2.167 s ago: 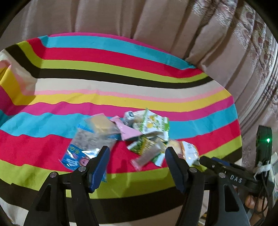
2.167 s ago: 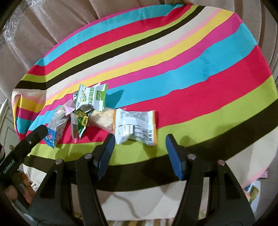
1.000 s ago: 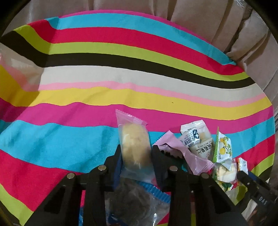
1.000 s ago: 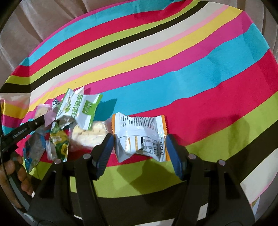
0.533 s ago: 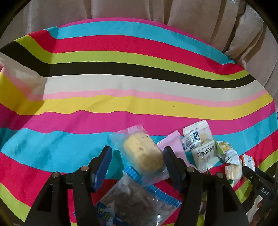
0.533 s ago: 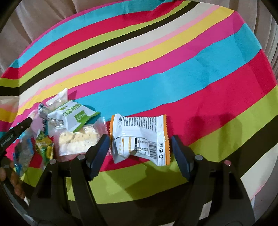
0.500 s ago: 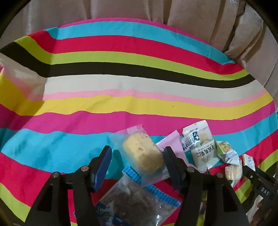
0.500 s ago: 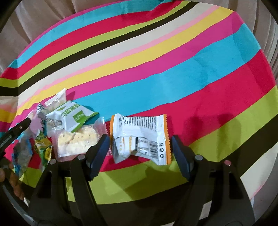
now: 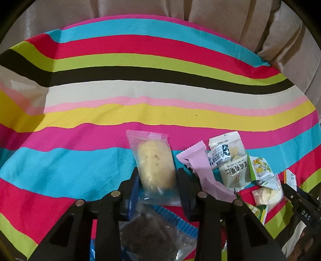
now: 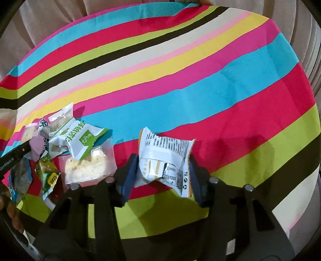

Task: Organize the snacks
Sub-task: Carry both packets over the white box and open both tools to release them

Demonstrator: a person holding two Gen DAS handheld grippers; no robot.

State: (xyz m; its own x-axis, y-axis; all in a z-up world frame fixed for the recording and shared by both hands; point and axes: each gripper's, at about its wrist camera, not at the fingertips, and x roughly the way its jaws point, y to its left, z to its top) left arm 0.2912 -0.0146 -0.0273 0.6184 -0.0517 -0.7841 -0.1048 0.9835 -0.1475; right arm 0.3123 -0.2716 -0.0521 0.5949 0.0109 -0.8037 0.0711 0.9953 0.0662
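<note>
We hold the left gripper (image 9: 157,176) over the striped cloth (image 9: 140,90); its jaws have just been closing, and they now pinch the lower half of the cake pack (image 9: 154,166), a clear wrapper with a pale oval cake inside; the pack's top edge stands up over the magenta stripe. Below the jaws lies a brownie pack (image 9: 148,237) with a blue crimped edge, partly under the cake pack. Just right of our left gripper sits the rest of the heap: a pink sachet (image 9: 198,160), a white nut pack (image 9: 226,150) and a lemon pack (image 9: 260,168), all overlapping.

Our right gripper (image 10: 163,173) has just been closing too; its blue pads (image 10: 128,180) press both sides of the white pouch (image 10: 164,158), which is crumpled, with an orange edge and a barcode toward us; it sits where the red stripe meets the lime one. Left of it, close but apart, is a clear cracker pack (image 10: 88,166) with a green-and-white pack (image 10: 78,138) lying across its top; further left a small green sachet (image 10: 48,176) lies at the heap's near edge. Beige curtains (image 10: 50,18) hang behind the table.
</note>
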